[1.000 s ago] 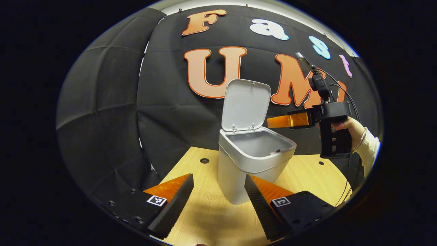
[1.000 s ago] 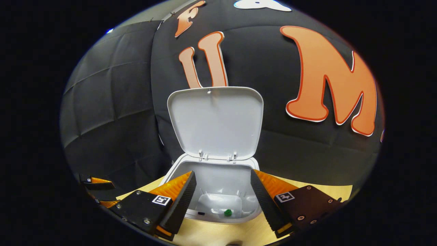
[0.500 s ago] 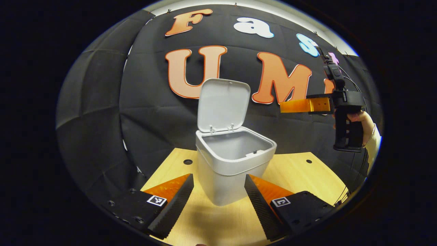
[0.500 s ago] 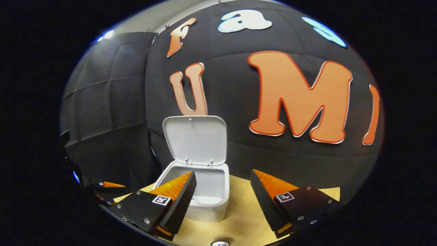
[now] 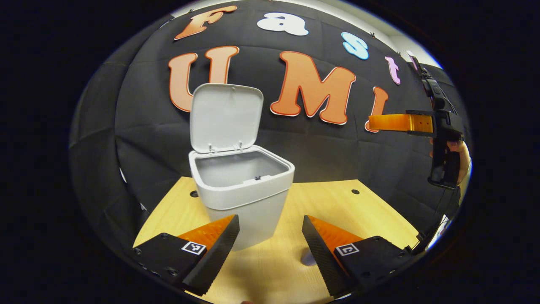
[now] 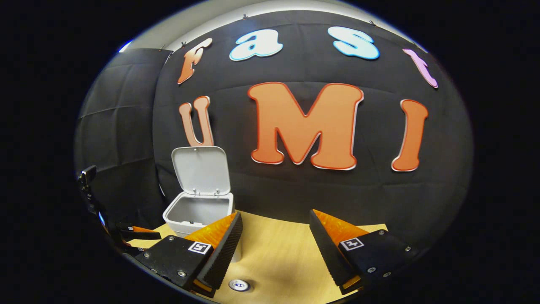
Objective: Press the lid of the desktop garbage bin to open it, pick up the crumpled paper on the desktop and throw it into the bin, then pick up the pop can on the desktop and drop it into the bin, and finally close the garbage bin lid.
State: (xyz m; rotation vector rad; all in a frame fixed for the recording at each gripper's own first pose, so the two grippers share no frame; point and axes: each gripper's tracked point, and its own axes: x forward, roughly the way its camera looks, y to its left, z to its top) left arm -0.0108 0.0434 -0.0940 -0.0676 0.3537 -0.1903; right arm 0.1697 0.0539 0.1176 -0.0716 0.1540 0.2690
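The white desktop bin (image 5: 249, 211) stands on the wooden table with its lid (image 5: 223, 116) upright and open. My left gripper (image 5: 270, 249) is open and empty just in front of the bin's lower right side. A hand holds my right gripper (image 5: 396, 122) high at the far right, well clear of the bin. In the right gripper view that gripper (image 6: 274, 249) is open and empty, with the bin (image 6: 198, 211) off to its left. The pop can's round top (image 6: 239, 285) shows just below its left finger. A small grey shape (image 5: 308, 257), perhaps the can, is half hidden by my left gripper's right finger.
The wooden table (image 5: 337, 211) has small round holes (image 5: 355, 191) and reaches the black cloth wall behind. The left gripper (image 6: 135, 231) sits low at the left edge of the right gripper view, beside the bin.
The right gripper pulled back from over the open bin, up and to the right. The left gripper swung right, so the bin slid left in its view. The can's top came into sight.
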